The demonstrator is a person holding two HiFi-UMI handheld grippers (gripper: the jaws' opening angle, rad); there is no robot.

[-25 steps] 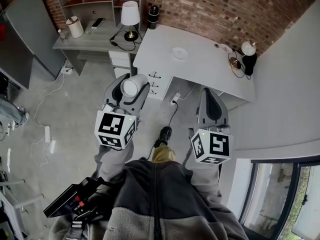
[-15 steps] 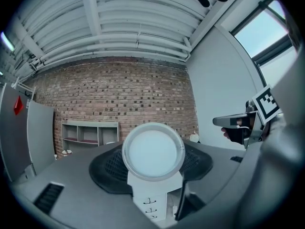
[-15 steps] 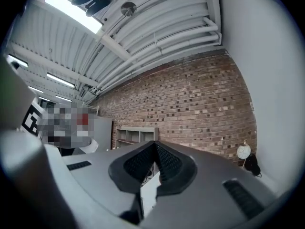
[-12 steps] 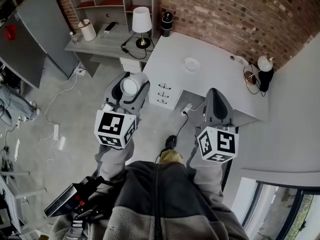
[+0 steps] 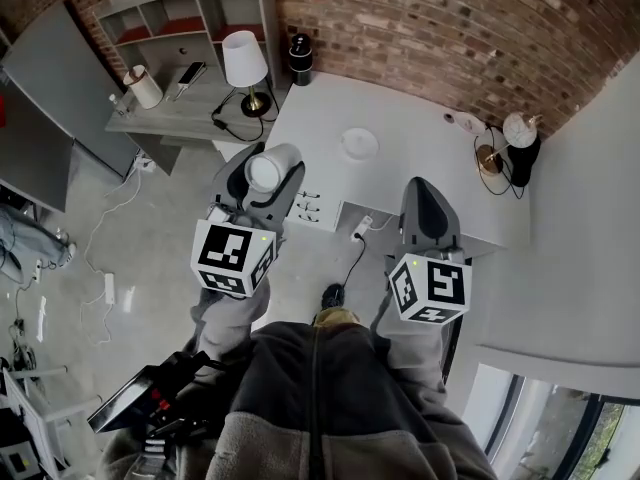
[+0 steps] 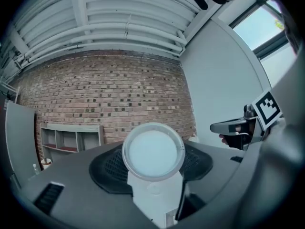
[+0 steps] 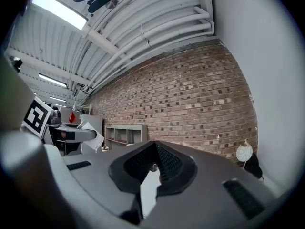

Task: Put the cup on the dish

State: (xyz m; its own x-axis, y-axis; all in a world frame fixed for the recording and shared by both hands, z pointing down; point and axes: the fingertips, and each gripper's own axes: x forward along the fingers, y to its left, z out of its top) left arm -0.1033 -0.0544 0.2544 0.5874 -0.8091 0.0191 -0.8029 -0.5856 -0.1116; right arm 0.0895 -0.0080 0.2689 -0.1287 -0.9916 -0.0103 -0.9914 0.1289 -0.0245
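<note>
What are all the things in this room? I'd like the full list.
desk: one, white, against the brick wall
dish: one, white, on the desk
cup: one, white, in the left gripper
shaded lamp: one, white, on the side table
side table: one, grey, left of the desk
globe lamp: one, white, at the desk's right end
left gripper: one, grey, shut on the cup
right gripper: one, grey, shut, empty

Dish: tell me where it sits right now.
Head view: the dish lies on the white desk, ahead of the left gripper holding the cup.
</note>
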